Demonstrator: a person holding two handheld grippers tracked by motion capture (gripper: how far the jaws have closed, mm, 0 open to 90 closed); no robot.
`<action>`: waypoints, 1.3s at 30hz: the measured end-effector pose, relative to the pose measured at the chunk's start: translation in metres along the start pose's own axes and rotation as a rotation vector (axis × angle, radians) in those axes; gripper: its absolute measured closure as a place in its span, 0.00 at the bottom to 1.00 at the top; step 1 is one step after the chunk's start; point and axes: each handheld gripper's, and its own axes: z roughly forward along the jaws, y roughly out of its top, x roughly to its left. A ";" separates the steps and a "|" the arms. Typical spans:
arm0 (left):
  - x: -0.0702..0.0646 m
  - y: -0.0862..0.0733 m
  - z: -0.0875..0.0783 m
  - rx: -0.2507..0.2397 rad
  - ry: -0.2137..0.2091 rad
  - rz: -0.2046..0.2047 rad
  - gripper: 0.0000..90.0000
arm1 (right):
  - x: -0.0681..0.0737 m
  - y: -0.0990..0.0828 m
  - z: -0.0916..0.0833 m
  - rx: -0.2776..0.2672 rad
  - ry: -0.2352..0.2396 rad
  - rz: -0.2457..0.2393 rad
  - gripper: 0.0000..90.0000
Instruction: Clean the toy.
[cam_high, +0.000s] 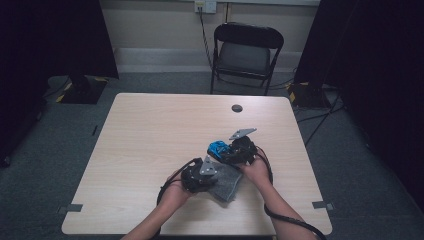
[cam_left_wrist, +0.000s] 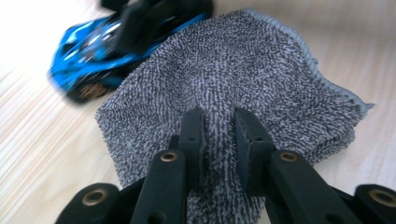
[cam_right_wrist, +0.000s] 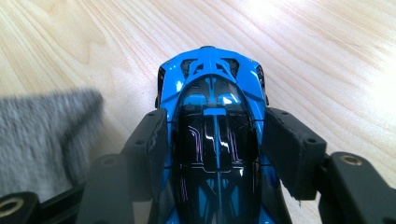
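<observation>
Dim high view, dark edges; bright glare on the table (cam_left_wrist: 28, 28) up close (car (cam_left_wrist: 93, 51) blurred).

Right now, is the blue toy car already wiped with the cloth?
Not yet, it seems. Done: the left gripper has pinched a fold of the grey cloth, and the right gripper has its pads against both sides of the blue toy car. In hand: car and cloth lie side by side on the table. Left: probably the wiping itself.
</observation>
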 end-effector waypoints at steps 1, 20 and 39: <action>-0.001 0.002 0.003 -0.001 -0.010 0.001 0.82 | 0.000 0.000 0.000 0.000 -0.001 0.002 0.46; 0.007 -0.013 0.020 0.020 0.031 -0.163 0.54 | 0.002 -0.001 0.001 -0.017 -0.013 0.013 0.46; 0.045 0.004 0.036 0.062 0.140 -0.140 0.88 | 0.004 -0.002 0.001 -0.028 -0.025 0.006 0.46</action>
